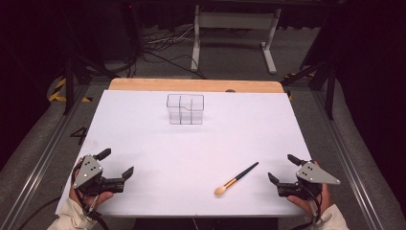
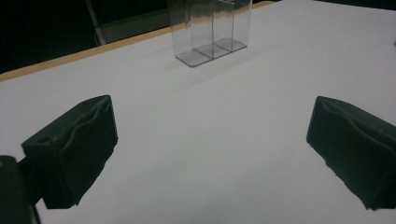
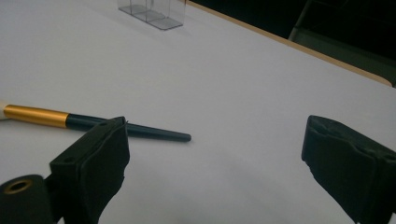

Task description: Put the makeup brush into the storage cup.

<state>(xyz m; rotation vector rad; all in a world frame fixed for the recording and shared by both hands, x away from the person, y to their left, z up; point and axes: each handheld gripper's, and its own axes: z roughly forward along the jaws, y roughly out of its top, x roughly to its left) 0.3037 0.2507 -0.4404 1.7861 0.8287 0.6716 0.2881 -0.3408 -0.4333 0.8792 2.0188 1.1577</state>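
Observation:
A makeup brush (image 1: 236, 179) with a dark handle, gold ferrule and pale bristles lies flat on the white table top (image 1: 191, 143), right of centre near the front. A clear plastic organizer (image 1: 185, 109) with several compartments stands upright toward the back, empty. My left gripper (image 1: 115, 164) rests at the front left, open, nothing between its jaws. My right gripper (image 1: 283, 168) sits at the front right, open, a short way right of the brush handle. In the right gripper view the brush (image 3: 116, 127) lies just beyond the left jaw. The organizer (image 2: 211, 29) stands far ahead in the left gripper view.
A wooden edge (image 1: 191, 85) borders the table's far side. Behind it stand a white frame (image 1: 234, 33) and cables on the floor. Dark stands flank both sides of the table.

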